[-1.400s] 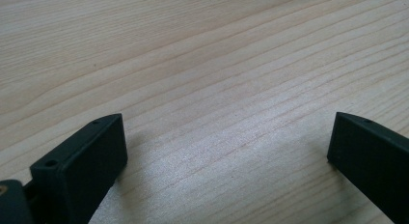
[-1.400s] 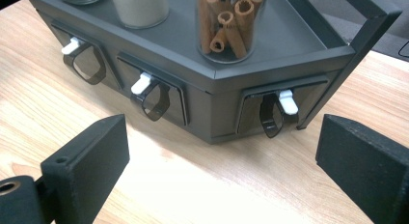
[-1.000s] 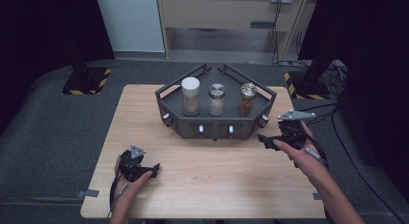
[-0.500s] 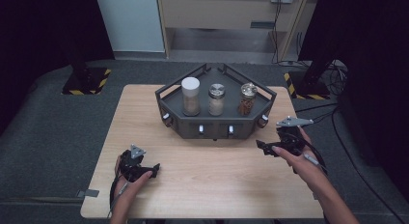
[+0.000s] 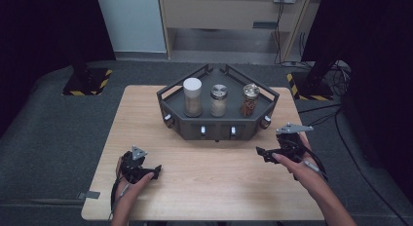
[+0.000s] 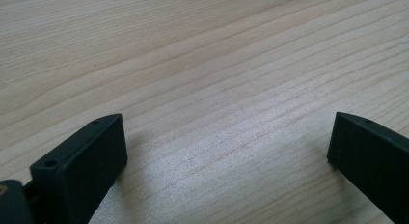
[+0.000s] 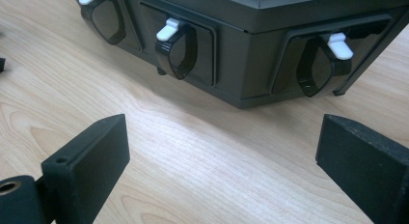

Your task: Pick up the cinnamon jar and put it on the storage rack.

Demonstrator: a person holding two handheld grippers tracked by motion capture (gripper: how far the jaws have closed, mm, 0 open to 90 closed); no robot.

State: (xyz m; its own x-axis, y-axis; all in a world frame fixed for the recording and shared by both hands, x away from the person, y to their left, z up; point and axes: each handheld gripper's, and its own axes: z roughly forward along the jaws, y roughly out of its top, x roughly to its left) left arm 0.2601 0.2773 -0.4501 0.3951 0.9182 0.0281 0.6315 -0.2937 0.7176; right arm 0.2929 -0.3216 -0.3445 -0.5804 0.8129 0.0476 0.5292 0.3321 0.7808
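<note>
Lower right of the high view: my right hand-held gripper (image 5: 265, 153) has drawn back from the dark rack (image 5: 217, 127), jaws wide, empty.
Left hand-held gripper (image 5: 155, 172) unmoved on the tabletop (image 5: 209, 177), wide too. Three jars (image 5: 218, 100) untouched; likely repositioning.

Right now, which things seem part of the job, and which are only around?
Likely the job:
rack
white-lid jar
metal-lid jar
brown jar
right gripper, open
left gripper, open

Only around:
table
striped bases
cabinet

Overhead light falls evenly on the pale pine-grain wooden worktop (image 5: 204, 187); the surroundings sink into darkness. Close views are sharp, with soft sheen and faint shadows.
</note>
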